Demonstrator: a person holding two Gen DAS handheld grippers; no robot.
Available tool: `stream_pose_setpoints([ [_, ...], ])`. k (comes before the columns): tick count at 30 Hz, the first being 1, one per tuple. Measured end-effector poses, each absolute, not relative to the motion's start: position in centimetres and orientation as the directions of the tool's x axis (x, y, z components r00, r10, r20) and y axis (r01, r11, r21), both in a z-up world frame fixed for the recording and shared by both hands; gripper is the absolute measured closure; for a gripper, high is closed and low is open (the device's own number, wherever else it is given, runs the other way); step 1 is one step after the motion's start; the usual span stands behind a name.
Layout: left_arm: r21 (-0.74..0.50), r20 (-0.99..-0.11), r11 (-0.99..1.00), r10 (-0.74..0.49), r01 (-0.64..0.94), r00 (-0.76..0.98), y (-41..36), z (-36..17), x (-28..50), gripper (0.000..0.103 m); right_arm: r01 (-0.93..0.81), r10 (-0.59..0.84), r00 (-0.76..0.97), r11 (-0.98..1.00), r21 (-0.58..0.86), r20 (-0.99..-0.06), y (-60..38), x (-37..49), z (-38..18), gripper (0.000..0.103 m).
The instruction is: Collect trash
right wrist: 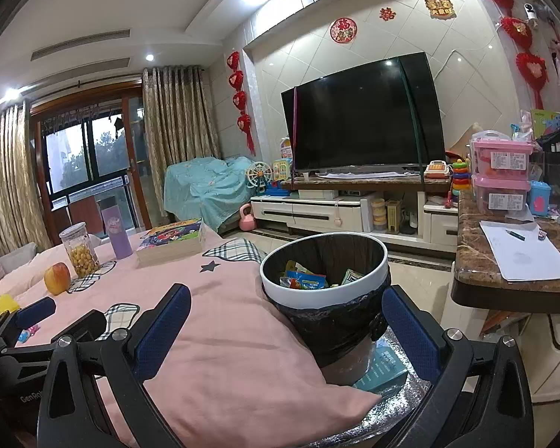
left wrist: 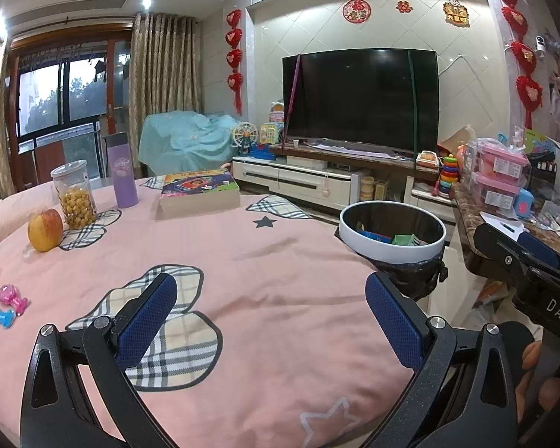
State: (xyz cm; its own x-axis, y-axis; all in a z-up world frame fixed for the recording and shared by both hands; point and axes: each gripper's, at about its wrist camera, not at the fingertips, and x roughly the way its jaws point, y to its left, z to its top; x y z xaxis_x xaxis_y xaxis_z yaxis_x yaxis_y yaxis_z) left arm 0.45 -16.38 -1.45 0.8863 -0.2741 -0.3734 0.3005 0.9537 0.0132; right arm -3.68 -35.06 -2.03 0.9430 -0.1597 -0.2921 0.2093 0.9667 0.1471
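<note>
A round trash bin with a white rim and black liner stands at the right edge of the pink-covered table; it also shows in the right wrist view. Colourful wrappers lie inside it. My left gripper is open and empty above the pink cloth. My right gripper is open and empty, just in front of the bin; it also shows at the right edge of the left wrist view.
An apple, a snack jar, a purple bottle and a book sit at the table's far side. Small pink and blue toys lie at the left. A marble counter with papers and boxes is on the right.
</note>
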Motion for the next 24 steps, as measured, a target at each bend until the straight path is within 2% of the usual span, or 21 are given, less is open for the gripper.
stream_pose_setpoints([
  [24, -0.009, -0.378, 0.951, -0.29, 0.31, 0.879, -16.1, -1.2, 1.0, 0.0, 0.196, -0.133, 0.934, 0.966, 0.166, -0.331, -34.8, -2.6, -2.6, 0.0],
])
